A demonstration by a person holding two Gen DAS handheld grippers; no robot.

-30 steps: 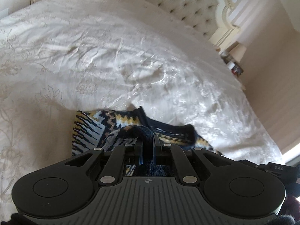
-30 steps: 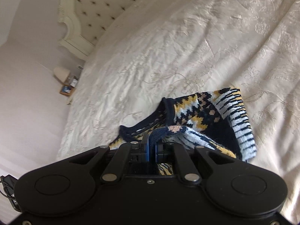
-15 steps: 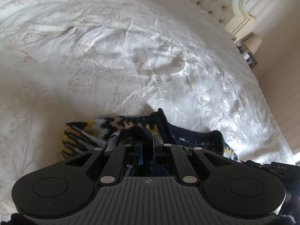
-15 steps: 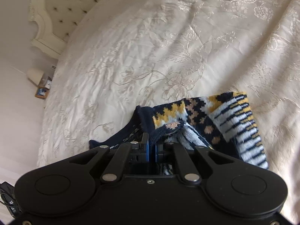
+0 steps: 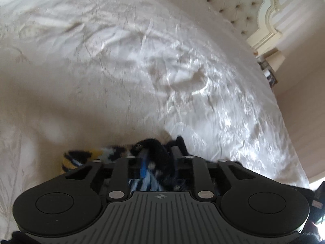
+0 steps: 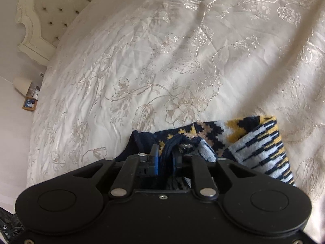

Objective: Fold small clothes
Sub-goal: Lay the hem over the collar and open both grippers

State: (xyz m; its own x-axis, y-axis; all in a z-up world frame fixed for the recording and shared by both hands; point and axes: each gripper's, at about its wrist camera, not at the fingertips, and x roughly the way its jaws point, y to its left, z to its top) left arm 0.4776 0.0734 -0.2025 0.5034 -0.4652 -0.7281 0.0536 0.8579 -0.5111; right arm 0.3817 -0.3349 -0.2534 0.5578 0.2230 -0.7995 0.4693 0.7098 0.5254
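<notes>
A small knitted garment, navy with yellow, white and tan patterns, lies on the cream bedspread [image 6: 162, 61]. In the right wrist view the garment [image 6: 254, 142] spreads to the right of my right gripper [image 6: 165, 152], whose jaws have parted a little with a navy edge still between them. In the left wrist view only a yellow and black corner of the garment [image 5: 85, 156] shows left of my left gripper [image 5: 158, 152]. Its jaws have parted too, with a dark fold of fabric lying between them. That view is blurred.
The bedspread [image 5: 142, 61] stretches ahead in both views. A tufted cream headboard [image 5: 239, 6] stands at the far end, also in the right wrist view [image 6: 54, 6]. A bedside table with a lamp [image 6: 22, 83] and small frames sits beside the bed.
Both grippers have come down and forward with the garment's edge, folding it over itself. Less of the garment shows ahead. Both pairs of jaws have opened slightly.
</notes>
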